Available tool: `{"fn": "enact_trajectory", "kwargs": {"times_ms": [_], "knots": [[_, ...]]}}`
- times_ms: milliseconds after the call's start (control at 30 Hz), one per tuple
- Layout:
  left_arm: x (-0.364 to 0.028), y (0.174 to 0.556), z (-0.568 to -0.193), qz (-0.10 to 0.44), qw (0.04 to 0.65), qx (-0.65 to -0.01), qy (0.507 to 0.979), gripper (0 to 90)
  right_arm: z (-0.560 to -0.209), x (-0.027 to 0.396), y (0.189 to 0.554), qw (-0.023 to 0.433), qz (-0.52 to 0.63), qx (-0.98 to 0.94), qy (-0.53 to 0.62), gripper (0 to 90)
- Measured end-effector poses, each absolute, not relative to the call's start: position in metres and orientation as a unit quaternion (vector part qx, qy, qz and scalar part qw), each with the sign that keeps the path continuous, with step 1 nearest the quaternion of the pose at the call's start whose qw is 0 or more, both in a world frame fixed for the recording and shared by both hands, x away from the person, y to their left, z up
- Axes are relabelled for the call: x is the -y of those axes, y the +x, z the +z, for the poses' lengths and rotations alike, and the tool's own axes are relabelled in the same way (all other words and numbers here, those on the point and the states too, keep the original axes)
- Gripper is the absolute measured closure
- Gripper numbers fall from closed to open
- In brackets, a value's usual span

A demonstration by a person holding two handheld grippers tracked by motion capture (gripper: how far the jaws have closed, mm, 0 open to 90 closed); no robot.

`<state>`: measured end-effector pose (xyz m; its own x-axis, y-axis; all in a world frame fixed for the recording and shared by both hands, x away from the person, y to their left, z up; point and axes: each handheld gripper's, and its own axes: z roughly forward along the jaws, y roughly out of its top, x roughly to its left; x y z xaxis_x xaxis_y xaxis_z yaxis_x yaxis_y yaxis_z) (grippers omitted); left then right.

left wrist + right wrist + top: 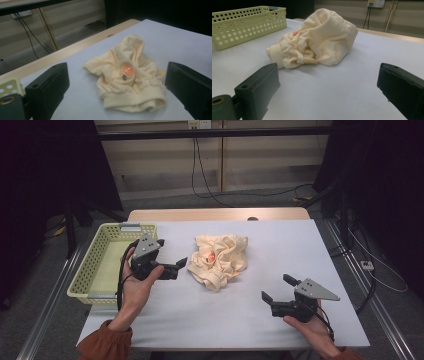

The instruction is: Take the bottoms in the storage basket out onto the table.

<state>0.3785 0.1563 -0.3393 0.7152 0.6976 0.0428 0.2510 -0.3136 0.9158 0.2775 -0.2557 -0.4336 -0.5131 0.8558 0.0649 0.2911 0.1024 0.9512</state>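
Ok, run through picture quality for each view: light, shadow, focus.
High view: even overhead light on the white table, dark surroundings at both sides, sharp crumpled cream-yellow cloth garment. Left gripper view: garment fairly crisp, small glare on its orange printed patch, near black tongs soft. Right gripper view: soft shadow under the garment, pale green perforated plastic basket clear, near tongs blurred.
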Motion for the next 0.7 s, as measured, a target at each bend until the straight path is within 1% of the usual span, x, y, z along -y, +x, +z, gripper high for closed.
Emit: {"fn": "enact_trajectory", "kwargs": {"times_ms": [100, 200, 700], "knots": [[-0.160, 0.375, -0.341, 0.230, 0.500, -0.305, 0.777, 5.8, -0.434, 0.256, 0.278, 0.268, 0.526, -0.693, 0.414, 3.9], [-0.162, 0.372, -0.345, 0.225, 0.500, -0.307, 0.778, 5.8, -0.434, 0.255, 0.278, 0.268, 0.526, -0.692, 0.415, 3.9], [-0.177, 0.353, -0.351, 0.233, 0.500, -0.310, 0.774, 5.9, -0.434, 0.255, 0.278, 0.268, 0.526, -0.692, 0.416, 3.9]]}}
